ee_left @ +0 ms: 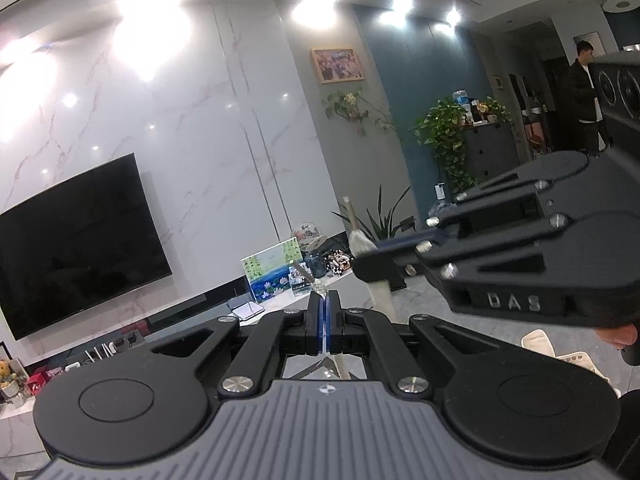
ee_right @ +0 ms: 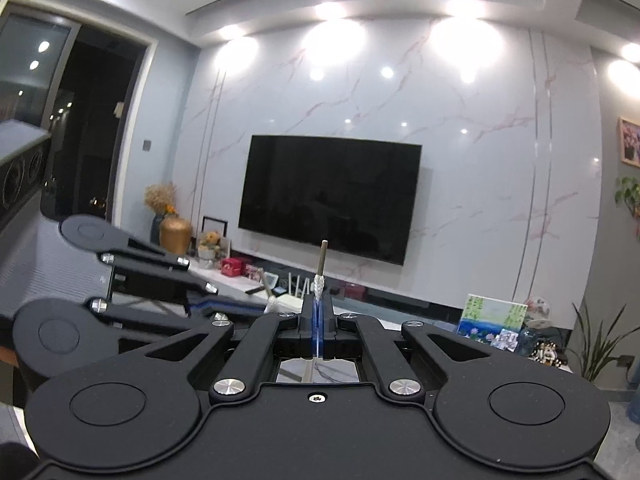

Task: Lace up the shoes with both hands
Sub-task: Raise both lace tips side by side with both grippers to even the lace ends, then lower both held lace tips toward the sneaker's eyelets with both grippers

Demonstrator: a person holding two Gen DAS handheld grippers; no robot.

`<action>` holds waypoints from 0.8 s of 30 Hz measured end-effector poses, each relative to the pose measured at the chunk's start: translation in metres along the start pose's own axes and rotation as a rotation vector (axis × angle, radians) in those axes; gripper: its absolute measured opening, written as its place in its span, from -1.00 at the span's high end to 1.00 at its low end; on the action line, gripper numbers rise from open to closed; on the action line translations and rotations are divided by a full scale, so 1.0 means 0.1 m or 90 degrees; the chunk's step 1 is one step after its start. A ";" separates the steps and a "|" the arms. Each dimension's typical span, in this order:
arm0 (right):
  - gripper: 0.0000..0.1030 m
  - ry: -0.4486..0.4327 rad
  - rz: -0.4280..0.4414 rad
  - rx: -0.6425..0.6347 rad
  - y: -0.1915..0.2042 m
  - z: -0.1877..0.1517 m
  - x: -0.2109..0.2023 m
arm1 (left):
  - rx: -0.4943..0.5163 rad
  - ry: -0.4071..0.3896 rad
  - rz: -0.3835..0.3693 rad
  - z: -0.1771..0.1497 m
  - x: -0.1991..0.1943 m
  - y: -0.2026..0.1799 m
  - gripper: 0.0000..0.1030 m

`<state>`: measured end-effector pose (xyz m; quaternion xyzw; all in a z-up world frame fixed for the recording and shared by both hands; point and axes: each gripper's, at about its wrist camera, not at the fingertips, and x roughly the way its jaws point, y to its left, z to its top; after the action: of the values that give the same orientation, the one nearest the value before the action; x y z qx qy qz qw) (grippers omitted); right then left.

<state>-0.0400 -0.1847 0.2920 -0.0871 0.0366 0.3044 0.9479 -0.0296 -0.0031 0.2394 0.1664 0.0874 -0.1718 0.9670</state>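
Note:
Both grippers are raised and point at the room's far wall; no shoe shows in either view. My left gripper [ee_left: 324,300] is shut on a white braided lace end [ee_left: 318,286] whose clear tip sticks out past the fingers. My right gripper [ee_right: 318,306] is shut on the other white lace end [ee_right: 319,286], its tan tip standing upright above the fingers. The right gripper also shows in the left wrist view [ee_left: 368,266], close by at the right, with its lace end [ee_left: 354,232]. The left gripper shows in the right wrist view [ee_right: 264,306] at the left.
A wall-mounted TV [ee_right: 328,200] hangs on a marble wall above a low cabinet [ee_right: 400,304] with small items. Potted plants [ee_left: 444,136] and a dark dresser [ee_left: 490,152] stand at the right. A person [ee_left: 586,96] stands in the far doorway.

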 end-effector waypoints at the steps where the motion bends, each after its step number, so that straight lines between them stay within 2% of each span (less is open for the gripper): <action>1: 1.00 0.007 0.001 -0.005 0.00 -0.03 0.01 | -0.001 0.006 0.000 -0.03 0.01 0.01 0.99; 9: 1.00 0.099 0.003 -0.028 -0.06 -0.48 0.16 | -0.017 0.094 -0.014 -0.53 0.14 0.08 0.99; 16: 1.00 0.219 0.036 -0.044 -0.03 -1.19 0.35 | -0.030 0.189 -0.072 -1.13 0.35 -0.01 0.98; 19: 1.00 0.264 0.055 -0.030 0.02 -1.49 0.41 | -0.061 0.227 -0.100 -1.43 0.44 -0.04 0.98; 24: 1.00 0.344 0.090 0.006 0.12 -2.07 0.53 | -0.103 0.277 -0.118 -1.85 0.55 -0.10 0.98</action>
<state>-0.0074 -0.1838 0.0807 -0.1583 0.2955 0.3353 0.8804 -0.0030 0.0360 0.0522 0.1127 0.3222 -0.2122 0.9156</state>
